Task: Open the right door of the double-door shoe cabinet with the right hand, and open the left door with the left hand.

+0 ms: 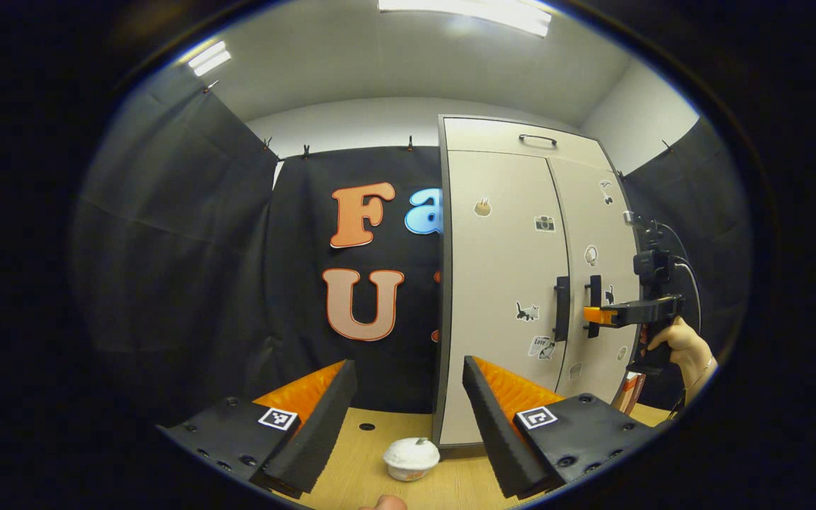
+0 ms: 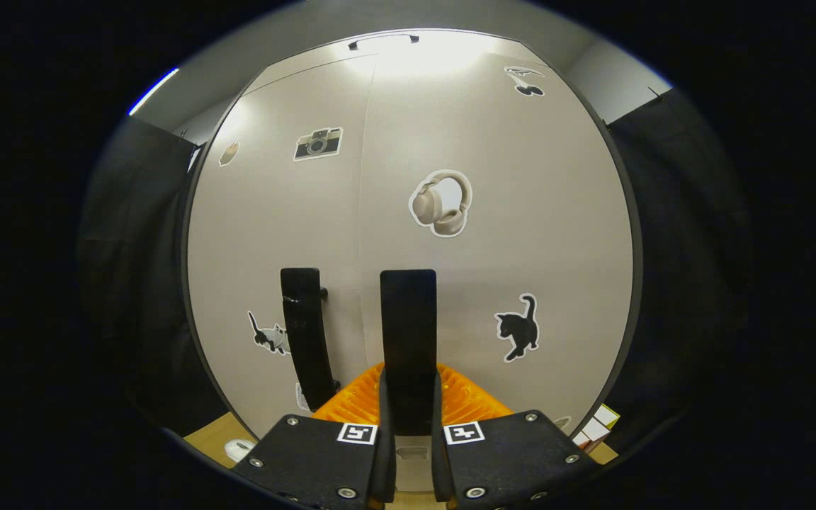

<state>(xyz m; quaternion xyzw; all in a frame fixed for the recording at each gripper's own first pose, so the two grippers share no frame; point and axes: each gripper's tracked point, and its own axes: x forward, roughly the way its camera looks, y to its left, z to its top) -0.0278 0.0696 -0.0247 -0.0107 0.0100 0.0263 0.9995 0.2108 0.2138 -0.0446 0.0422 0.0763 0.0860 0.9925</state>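
Screw-studded hand-held gripper (image 1: pixel 408 418), square tags

Bowl (image 1: pixel 411 457) before cabinet (image 1: pixel 500 297) (on table (image 1: pixel 351 482))

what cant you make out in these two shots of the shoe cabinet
- Inside of the cabinet: both doors are shut, both views.
- Lower end of the right door handle: right gripper view, covered by the right tongs closed on it.
- Contents of the small white cup: left gripper view, too small.
- Boxes beside the cabinet: right gripper view, cut off.

Recording booth: black cloth walls (image 1: pixel 167 248) (clipped up), strip ceiling lights (image 1: pixel 465 10).
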